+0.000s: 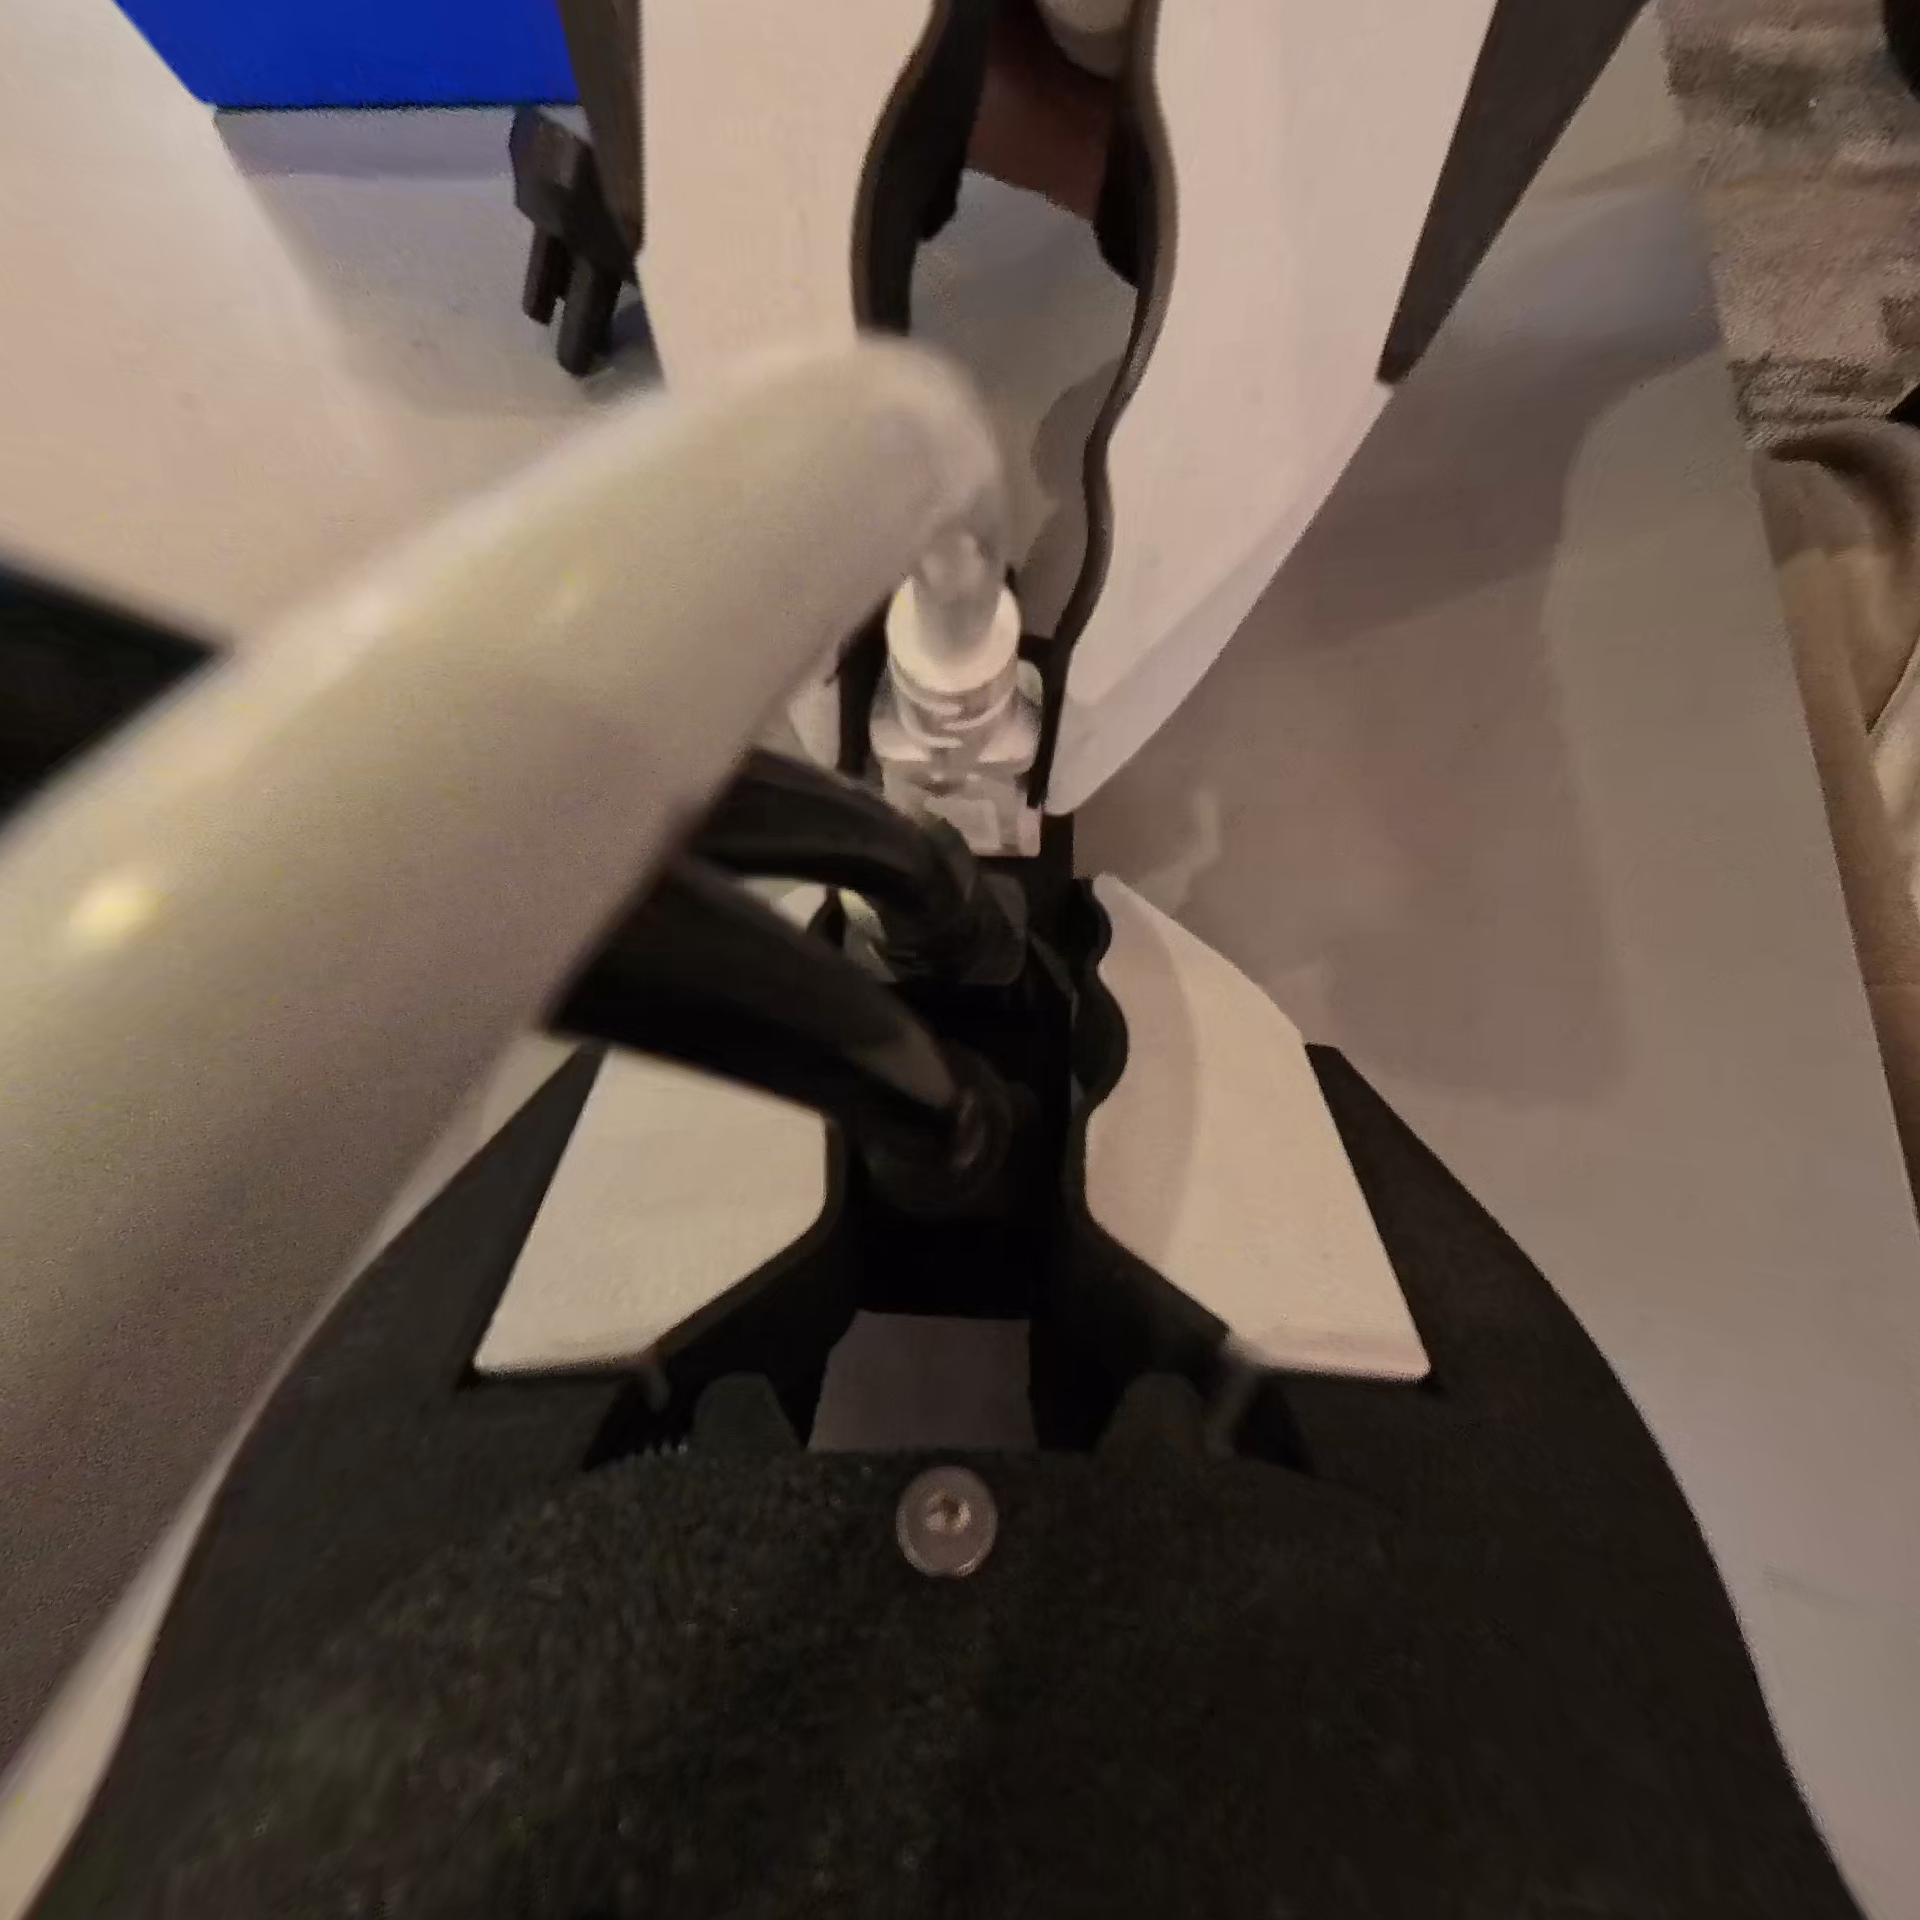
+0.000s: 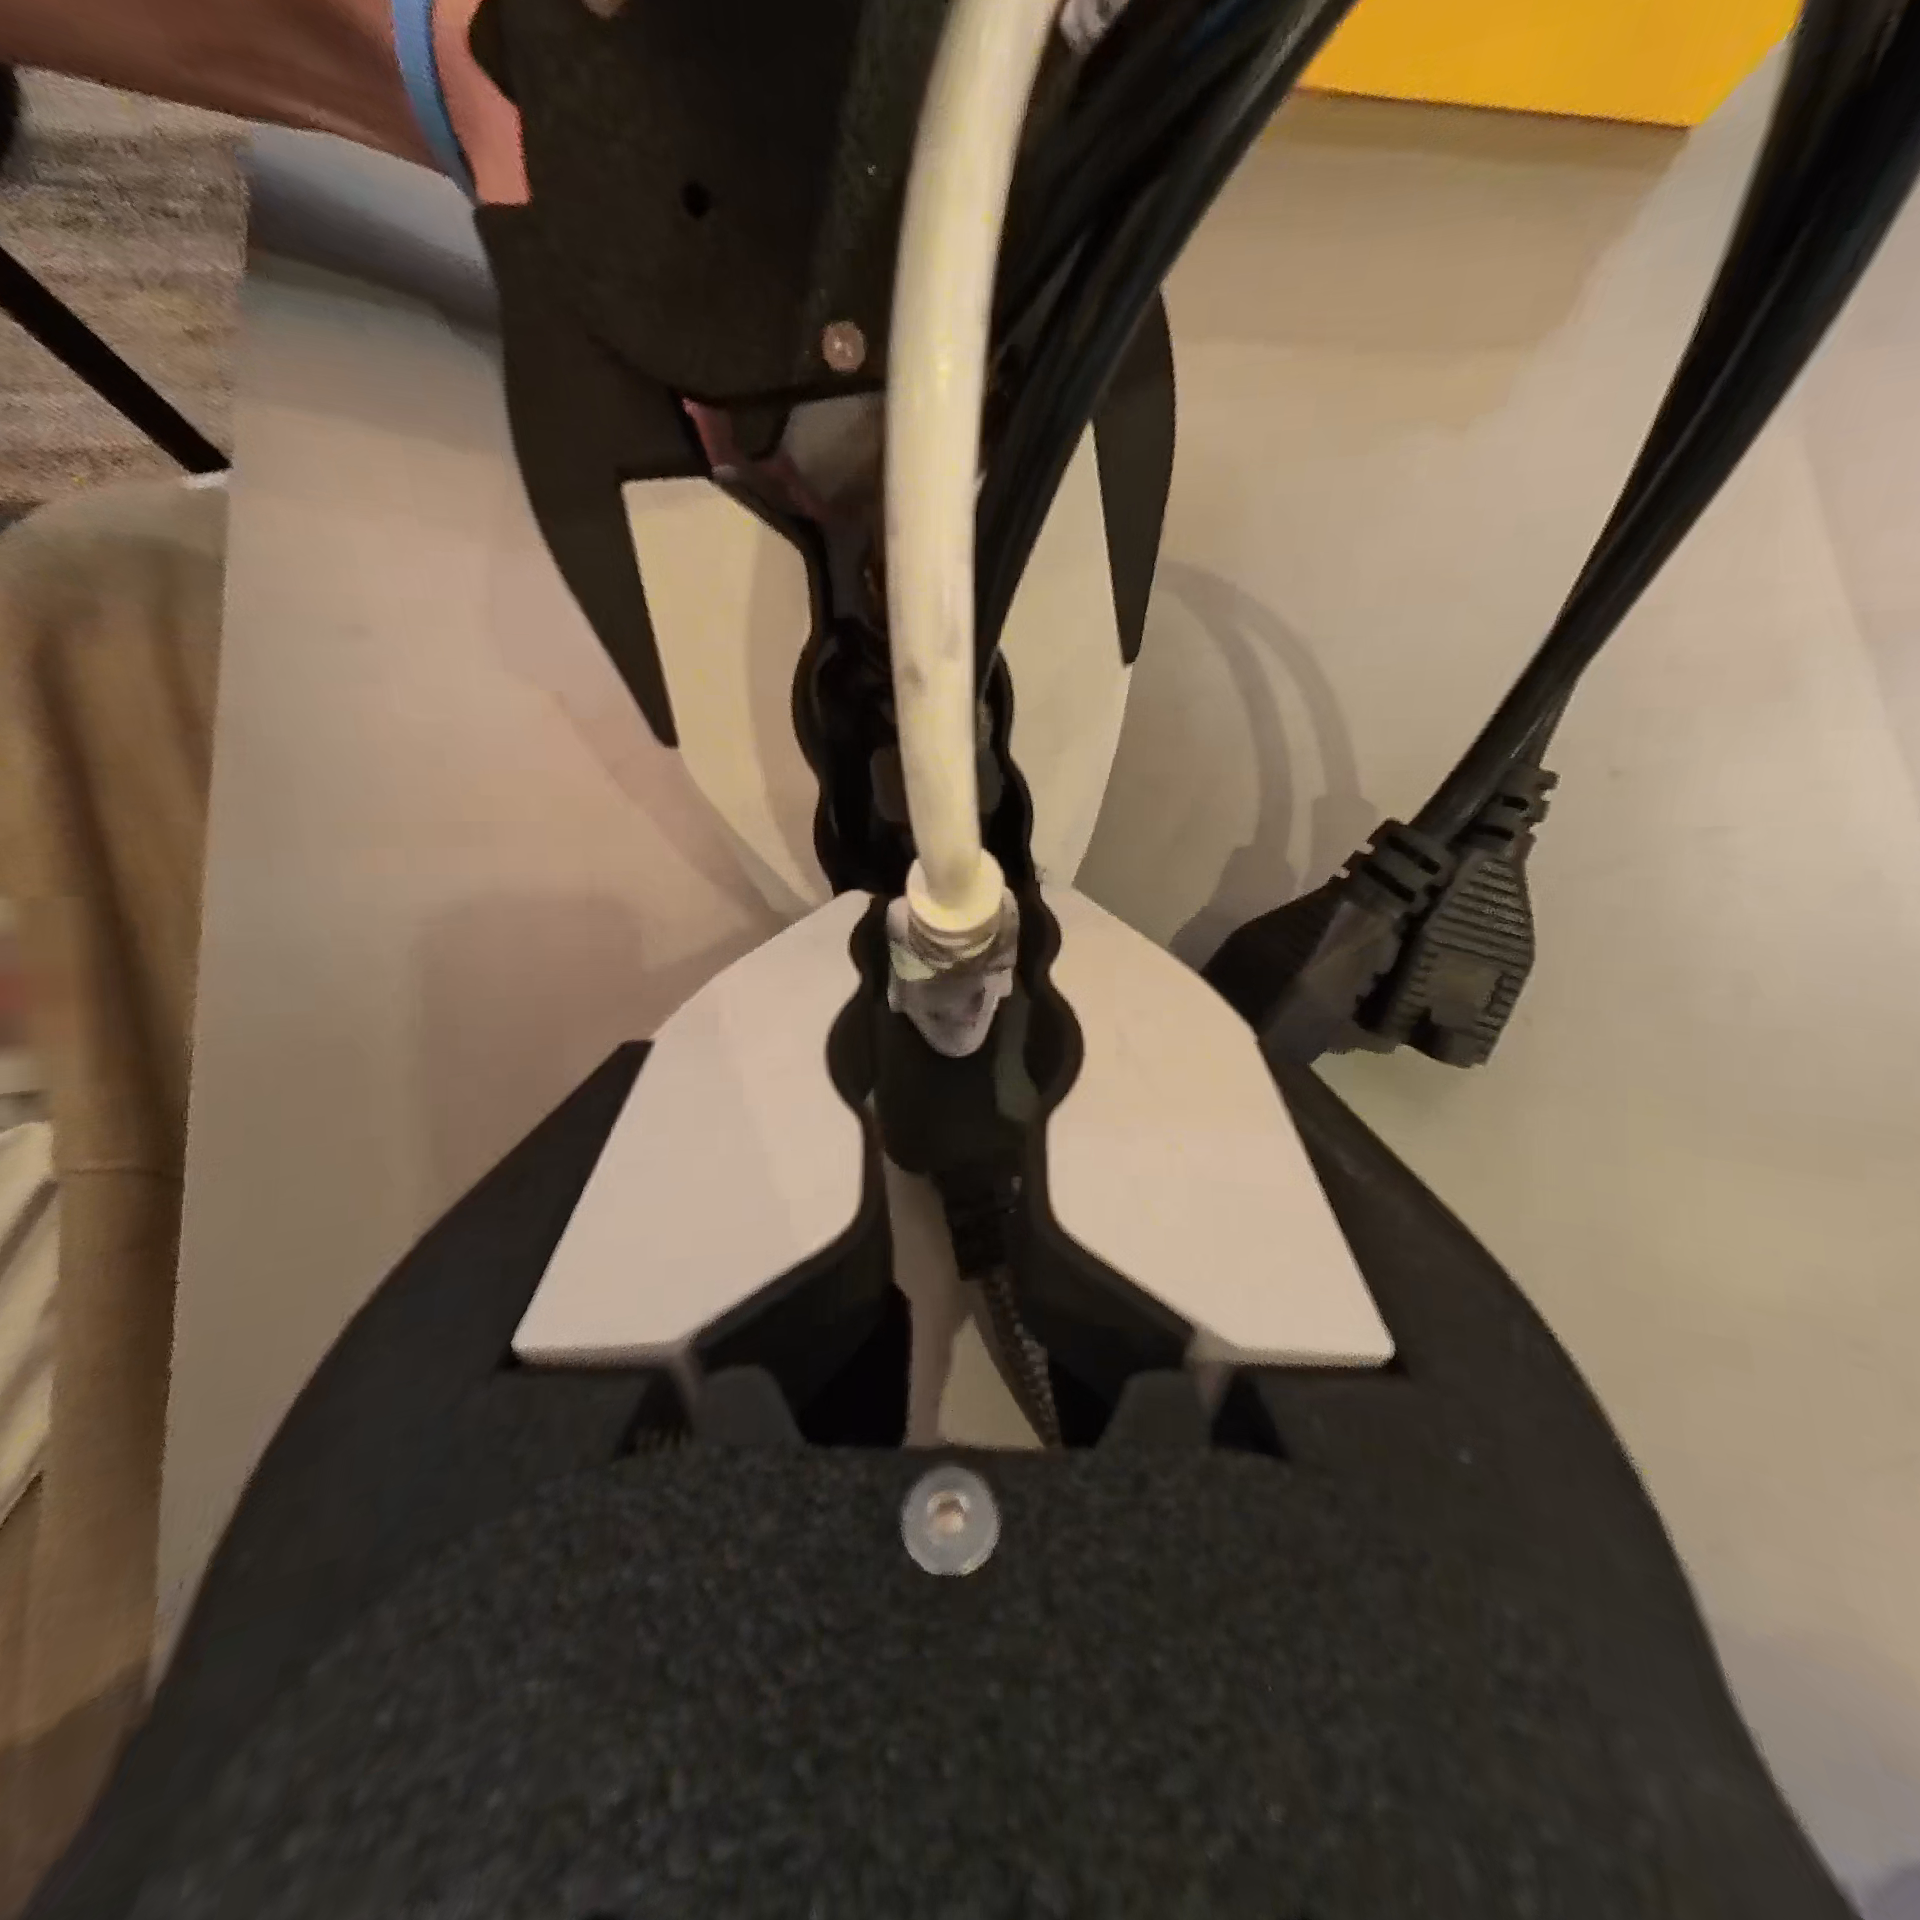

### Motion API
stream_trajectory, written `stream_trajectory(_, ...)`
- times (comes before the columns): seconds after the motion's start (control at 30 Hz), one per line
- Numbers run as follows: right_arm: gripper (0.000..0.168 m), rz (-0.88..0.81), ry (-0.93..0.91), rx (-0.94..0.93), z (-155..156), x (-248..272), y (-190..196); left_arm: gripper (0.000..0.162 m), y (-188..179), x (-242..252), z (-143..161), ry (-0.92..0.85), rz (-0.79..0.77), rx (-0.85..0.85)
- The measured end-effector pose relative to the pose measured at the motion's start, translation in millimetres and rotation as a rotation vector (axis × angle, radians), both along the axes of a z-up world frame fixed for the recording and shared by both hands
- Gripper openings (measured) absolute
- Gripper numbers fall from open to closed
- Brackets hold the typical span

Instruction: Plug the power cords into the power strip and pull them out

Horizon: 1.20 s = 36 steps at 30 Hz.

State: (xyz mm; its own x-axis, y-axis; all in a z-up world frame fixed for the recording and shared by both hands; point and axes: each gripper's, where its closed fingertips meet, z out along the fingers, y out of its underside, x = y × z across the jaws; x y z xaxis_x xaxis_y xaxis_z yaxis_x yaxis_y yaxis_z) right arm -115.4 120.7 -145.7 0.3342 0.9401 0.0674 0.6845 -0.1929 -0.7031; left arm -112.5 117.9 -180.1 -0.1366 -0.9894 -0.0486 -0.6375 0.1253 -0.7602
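So both grippers are nose to nose over a pale smooth tabletop (image 2: pixel 1558 468), tips almost touching.

The left gripper (image 1: pixel 997 935) is clenched on a bunch of thick black power cords (image 1: pixel 831 935). They pass between its white pads with the wavy black edges, just below the middle of the left wrist view. Its left pad is mostly hidden behind a blurry, glossy white round cable (image 1: pixel 468 779) that sweeps in from the lower left.

The right gripper (image 2: pixel 951 914) is clamped on the white ribbed connector (image 2: pixel 951 987) at the end of that same cable, dead centre in the right wrist view. The cable arcs straight up from there and runs out of the top of the frame. Below the connector, between the same fingers, there's a black moulded piece with a braided black lead (image 2: pixel 997 1247) trailing toward the camera. I can't tell what that piece belongs to.

Right of centre in the right wrist view, two ribbed black plugs (image 2: pixel 1444 935) sit side by side with their tips on the table. Their cords rise to the top edge. The left wrist view shows a black plug (image 1: pixel 566 249) in its upper left, against the table.

Couldn't pick out the power strip itself in either view.

Background: a yellow block (image 2: pixel 1558 52) at upper right and a person's forearm (image 2: pixel 208 73) with a blue wristband (image 2: pixel 426 94) at upper left of the right view, plus a blue panel (image 1: pixel 364 52) at upper left of the left view.
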Motion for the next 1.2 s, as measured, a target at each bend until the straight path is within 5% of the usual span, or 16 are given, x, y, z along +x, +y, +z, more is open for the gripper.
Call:
stream_trajectory(0.13,0.024,0.0,0.128,-0.061,0.7,2.5,-3.5,0.042,-2.2,-0.7,-0.2,-0.013,-0.006,-0.009)
stream_trajectory(1.2,0.023,-0.021,0.125,-0.061,1.9,-4.1,0.0,0.042,-1.4,-2.8,-1.0,0.01,-0.017,-0.016)
